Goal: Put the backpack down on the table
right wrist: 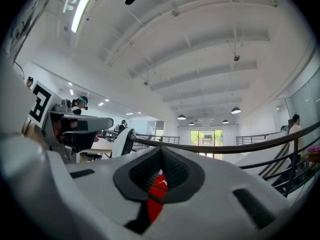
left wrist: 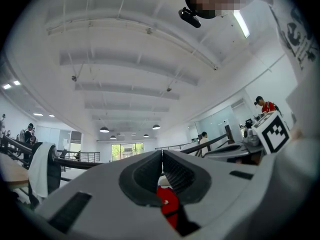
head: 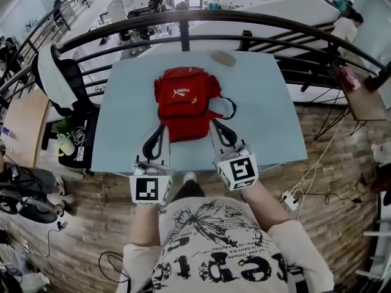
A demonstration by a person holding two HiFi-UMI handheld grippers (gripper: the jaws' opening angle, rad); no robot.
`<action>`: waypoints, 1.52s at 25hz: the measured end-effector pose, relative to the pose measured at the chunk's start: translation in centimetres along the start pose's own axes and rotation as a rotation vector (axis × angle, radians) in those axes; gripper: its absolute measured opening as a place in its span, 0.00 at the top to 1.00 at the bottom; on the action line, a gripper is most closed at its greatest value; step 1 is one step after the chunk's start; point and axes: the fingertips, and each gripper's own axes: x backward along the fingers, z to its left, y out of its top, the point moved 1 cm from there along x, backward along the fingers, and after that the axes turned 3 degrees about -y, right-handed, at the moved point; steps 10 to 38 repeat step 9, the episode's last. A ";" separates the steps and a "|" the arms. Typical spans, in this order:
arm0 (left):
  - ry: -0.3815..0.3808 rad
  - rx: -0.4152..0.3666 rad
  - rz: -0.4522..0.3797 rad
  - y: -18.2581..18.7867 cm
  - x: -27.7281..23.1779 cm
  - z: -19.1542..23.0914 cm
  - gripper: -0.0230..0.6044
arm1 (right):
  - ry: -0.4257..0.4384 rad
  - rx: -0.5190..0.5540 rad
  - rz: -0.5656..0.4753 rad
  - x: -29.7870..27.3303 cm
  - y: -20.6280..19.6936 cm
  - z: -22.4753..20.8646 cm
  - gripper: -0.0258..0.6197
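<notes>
**Backpack Position and Gripper State**

The red fabric backpack (head: 185,99) with black straps lies flat on the pale blue rectangular table (head: 263,127), near its centre. The 2 grippers sit at the table's near edge. The left gripper (head: 160,129) points at the backpack's lower left corner, and the right gripper (head: 215,122) points at its lower right corner, beside a black strap loop (head: 230,108). In each gripper view the jaws are clenched tip to tip with nothing visibly clamped, and red fabric shows behind them. A black metal railing (head: 244,23) curves beyond the table.
</notes>
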 end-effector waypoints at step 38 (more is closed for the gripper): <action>-0.017 0.015 0.047 -1.8 0.1 -0.2 0.94 | 0.000 -0.005 0.020 0.9 -0.6 -0.2 0.97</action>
